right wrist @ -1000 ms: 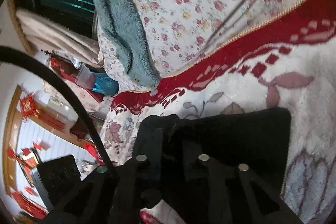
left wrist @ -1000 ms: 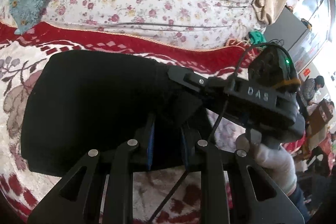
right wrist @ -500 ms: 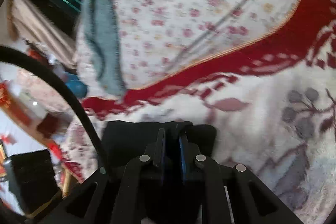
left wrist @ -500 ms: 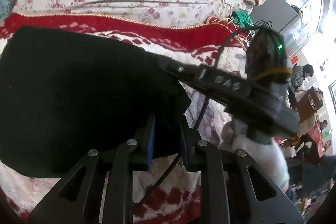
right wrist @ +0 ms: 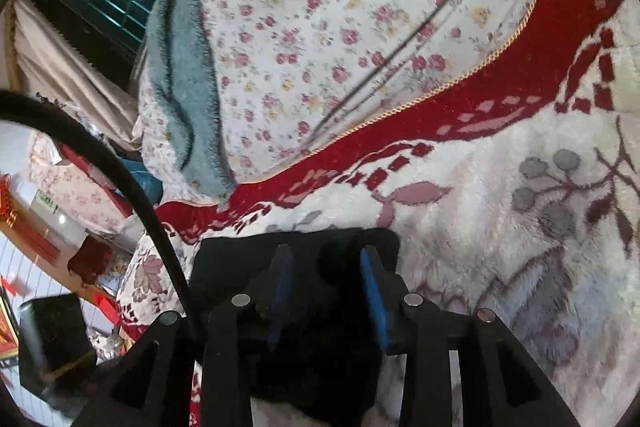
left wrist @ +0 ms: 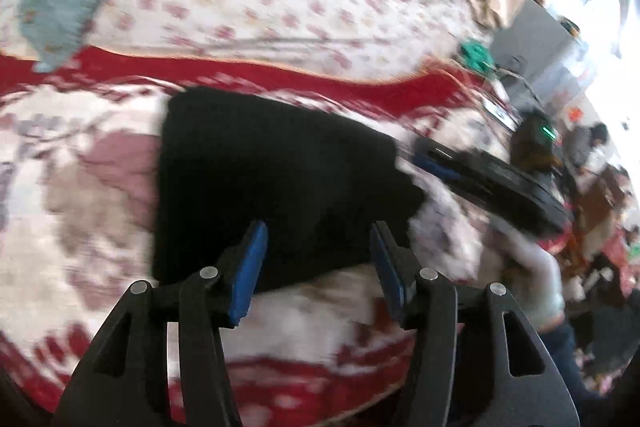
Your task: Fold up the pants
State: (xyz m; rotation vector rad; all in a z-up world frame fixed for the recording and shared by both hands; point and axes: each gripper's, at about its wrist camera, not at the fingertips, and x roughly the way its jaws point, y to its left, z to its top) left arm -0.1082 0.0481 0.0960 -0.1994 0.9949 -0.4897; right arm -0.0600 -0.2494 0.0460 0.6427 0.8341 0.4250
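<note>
Both tools opening: left tool [left wrist: 318, 259], right tool [right wrist: 326, 279] straddle folded black pants [left wrist: 272, 179] edge unpinched; blanket [right wrist: 500, 267] beyond.

Pants [left wrist: 272, 179]: black cloth, matt, no sheen, folded flat.
Blanket [right wrist: 500, 227]: thick plush pile, fuzzy, white with red border and mauve leaf pattern.
Quilt [right wrist: 320, 27]: smooth woven cloth, floral print, matt.
Grey-green throw [right wrist: 180, 75]: shaggy fleece, rough nap.
Left gripper [left wrist: 316, 259]: black matt plastic frame, bright metal pins, blue rubbery pads on the fingers [left wrist: 250, 267].
Right gripper [right wrist: 326, 279]: same black plastic, blue pads.
Cable [right wrist: 120, 179]: black, smooth, slightly glossy.
</note>
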